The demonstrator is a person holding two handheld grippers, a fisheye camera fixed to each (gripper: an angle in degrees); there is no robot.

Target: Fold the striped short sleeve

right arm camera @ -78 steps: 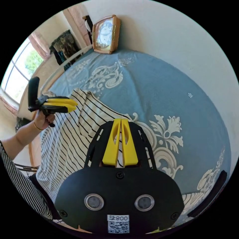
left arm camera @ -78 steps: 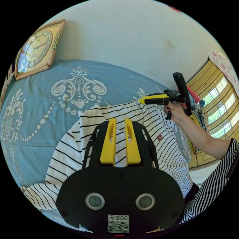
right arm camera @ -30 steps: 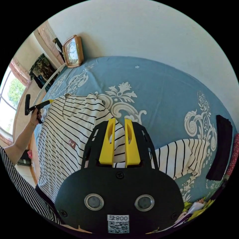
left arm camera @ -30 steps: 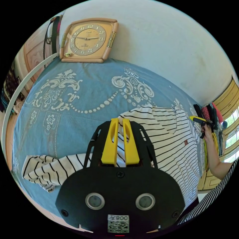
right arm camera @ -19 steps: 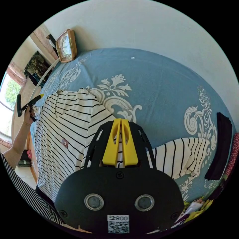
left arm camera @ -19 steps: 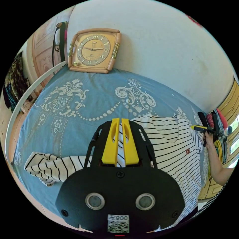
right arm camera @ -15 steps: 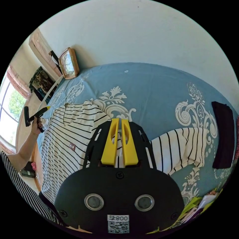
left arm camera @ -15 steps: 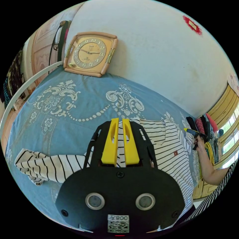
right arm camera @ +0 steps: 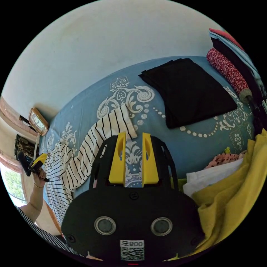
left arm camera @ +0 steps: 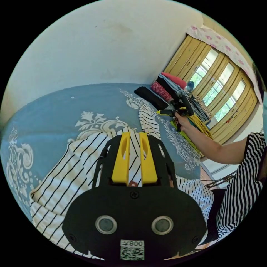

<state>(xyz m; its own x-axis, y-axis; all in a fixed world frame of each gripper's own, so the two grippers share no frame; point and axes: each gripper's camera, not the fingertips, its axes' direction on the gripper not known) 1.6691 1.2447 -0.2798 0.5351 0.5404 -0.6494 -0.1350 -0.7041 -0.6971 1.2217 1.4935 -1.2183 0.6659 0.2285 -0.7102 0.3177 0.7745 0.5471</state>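
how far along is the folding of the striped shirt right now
Barely begun. Done: the striped shirt lies spread on the blue bedspread, one sleeve stretched out. In hand: nothing; the right gripper hangs open beside that sleeve, the left gripper open over the body. Left: every fold.

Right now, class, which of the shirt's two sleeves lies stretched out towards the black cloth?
The sleeve nearest the right gripper: it reaches out flat over the blue bedcover, its cuff pointing at the black cloth. The other lies by the left gripper.
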